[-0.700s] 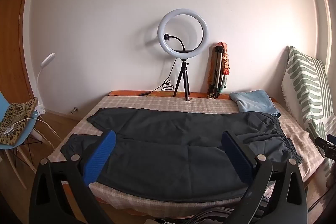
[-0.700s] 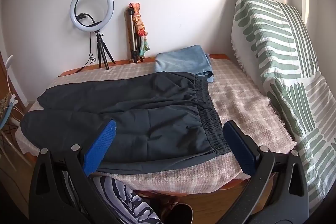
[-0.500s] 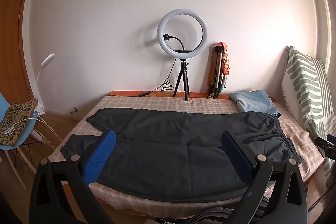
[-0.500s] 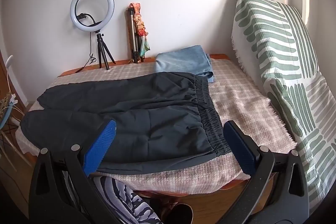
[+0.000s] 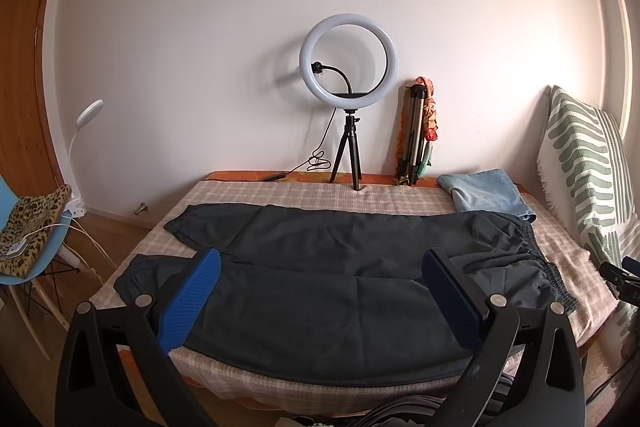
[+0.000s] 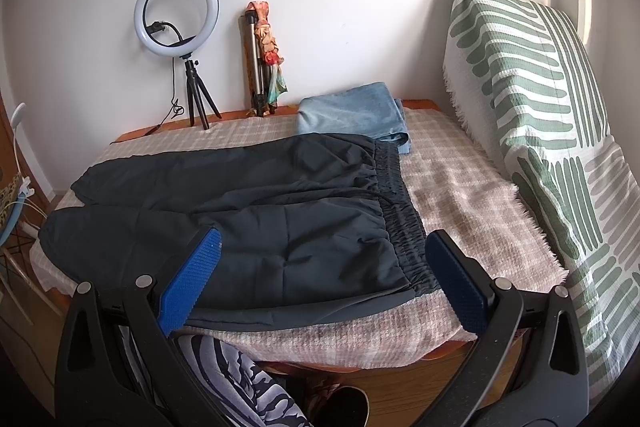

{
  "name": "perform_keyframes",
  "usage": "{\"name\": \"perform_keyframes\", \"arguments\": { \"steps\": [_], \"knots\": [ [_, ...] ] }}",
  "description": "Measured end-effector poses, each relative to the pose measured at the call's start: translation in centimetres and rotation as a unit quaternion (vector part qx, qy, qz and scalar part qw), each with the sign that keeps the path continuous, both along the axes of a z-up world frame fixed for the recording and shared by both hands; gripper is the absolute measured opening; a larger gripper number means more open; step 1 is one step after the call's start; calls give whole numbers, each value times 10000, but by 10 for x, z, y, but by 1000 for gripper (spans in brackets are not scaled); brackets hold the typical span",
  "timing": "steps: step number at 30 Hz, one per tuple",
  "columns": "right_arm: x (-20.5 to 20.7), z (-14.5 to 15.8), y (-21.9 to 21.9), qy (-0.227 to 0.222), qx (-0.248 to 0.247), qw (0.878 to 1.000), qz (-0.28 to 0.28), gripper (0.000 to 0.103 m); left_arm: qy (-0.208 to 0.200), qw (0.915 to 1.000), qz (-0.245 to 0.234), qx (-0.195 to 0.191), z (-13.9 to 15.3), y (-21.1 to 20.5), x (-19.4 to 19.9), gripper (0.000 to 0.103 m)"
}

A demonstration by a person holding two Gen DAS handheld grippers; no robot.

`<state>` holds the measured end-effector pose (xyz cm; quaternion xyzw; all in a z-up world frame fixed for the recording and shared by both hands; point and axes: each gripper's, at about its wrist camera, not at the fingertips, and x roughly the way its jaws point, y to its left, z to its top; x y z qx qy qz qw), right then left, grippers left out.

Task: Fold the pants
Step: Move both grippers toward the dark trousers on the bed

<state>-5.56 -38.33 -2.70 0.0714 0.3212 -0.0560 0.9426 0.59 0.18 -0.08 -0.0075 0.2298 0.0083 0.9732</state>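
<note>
Checked bedspread carries the dark pants flat, unfolded, below the ring light; nothing has shifted, your left gripper and right gripper hover spread, empty: folding unstarted

My left gripper has black plastic arms shaped like wishbones, with triangular cutouts and round silver screws at the joints. Its fingers carry blue pads with a fine ribbed texture. My right gripper is built the same: black frame, silver screws, blue textured fingers.
</note>
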Motion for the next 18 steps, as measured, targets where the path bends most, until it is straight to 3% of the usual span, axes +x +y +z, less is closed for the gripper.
{"name": "perform_keyframes", "arguments": {
  "steps": [18],
  "knots": [
    [3,-3,3,7,-36,10000,8,103,15,10000,19,9,-4,2,2,102]
  ]
}}
